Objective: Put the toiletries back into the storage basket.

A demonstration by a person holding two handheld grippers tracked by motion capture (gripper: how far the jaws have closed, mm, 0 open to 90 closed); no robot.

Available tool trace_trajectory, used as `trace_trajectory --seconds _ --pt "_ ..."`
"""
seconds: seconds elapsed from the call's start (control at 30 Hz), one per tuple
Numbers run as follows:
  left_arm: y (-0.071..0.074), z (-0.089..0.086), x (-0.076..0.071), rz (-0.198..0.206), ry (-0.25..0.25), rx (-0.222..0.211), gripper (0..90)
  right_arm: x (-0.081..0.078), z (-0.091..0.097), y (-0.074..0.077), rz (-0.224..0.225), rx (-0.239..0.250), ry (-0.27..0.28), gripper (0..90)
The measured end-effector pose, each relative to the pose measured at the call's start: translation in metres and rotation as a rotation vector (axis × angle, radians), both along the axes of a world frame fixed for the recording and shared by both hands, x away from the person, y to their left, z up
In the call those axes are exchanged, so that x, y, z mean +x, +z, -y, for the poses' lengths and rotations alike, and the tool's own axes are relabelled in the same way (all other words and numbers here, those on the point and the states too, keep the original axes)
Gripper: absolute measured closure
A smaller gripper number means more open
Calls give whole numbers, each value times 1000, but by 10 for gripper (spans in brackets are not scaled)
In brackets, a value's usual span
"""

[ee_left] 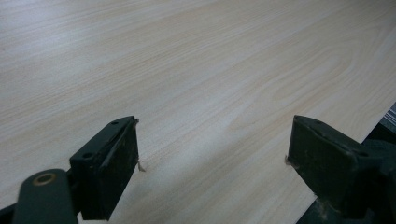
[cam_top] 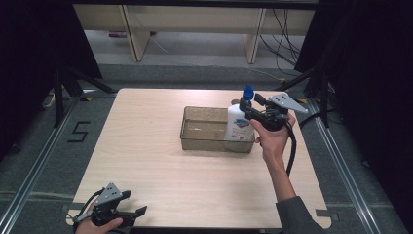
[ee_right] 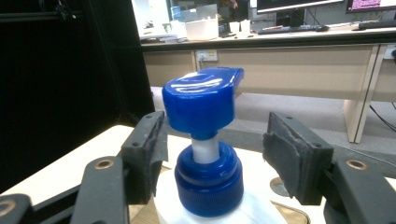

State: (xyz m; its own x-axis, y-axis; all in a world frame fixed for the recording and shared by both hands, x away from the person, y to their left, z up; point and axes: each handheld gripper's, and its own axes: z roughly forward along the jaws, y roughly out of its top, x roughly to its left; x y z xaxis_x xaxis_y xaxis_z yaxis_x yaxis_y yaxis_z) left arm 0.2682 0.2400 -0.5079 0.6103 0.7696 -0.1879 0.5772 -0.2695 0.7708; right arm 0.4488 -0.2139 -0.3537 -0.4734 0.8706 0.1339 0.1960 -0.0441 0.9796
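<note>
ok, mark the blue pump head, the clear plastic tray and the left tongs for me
blue pump head (ee_right: 201, 101), right gripper view, on its front face.
clear plastic tray (cam_top: 204, 143), high view, on its near wall.
left tongs (cam_top: 133, 203), high view, midway between the tips.

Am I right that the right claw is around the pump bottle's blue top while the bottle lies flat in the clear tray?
Not quite. The pump bottle stands upright in the clear tray, as the high view shows. The right claw does sit open around its blue top.
</note>
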Motion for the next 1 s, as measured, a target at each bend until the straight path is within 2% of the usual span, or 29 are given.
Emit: trace_trajectory --seconds 0.13,0.23,0.27,0.3,0.33,0.37,0.43,0.57,0.6,0.67,0.83,0.87,0.9,0.93,0.97,1.0 --pt "-1 -1 0 11 -7 5 156 -3 0 1 1 -13 8 370" --pt "0 0 0 6 1 -2 156 -6 -1 0 3 18 20 360" --pt "-1 0 0 13 1 -10 156 -7 -1 -1 -7 27 19 354" --pt "-1 -1 0 7 -9 6 156 -7 0 -1 -6 28 21 348" --pt "-1 0 0 10 -1 -5 156 -8 0 -1 -16 35 18 347" --pt "0 0 0 2 -1 5 156 -8 1 -2 -14 32 24 347" --pt "-1 0 0 10 0 -7 156 -10 2 -3 -9 34 14 343" --pt "0 0 0 0 1 0 156 -13 3 -4 -2 34 20 335" --pt "0 -1 0 -1 -8 15 156 -15 3 -5 -2 32 10 335" --pt "-1 0 0 4 2 -3 156 -17 3 -6 -4 39 13 334" --pt "-1 0 0 9 3 -8 156 -20 3 -7 0 45 14 334" --pt "-1 0 0 12 -2 -7 156 -20 4 -7 11 30 5 333" --pt "-1 0 0 12 -2 -8 156 -21 4 -8 10 35 12 333" --pt "-1 0 0 11 -1 -8 156 -24 3 -8 -18 50 6 333" --pt "-1 0 0 11 -2 -7 156 -23 4 -8 -7 27 9 333" --pt "-1 -1 0 8 -8 5 156 -23 4 -8 7 37 11 333"
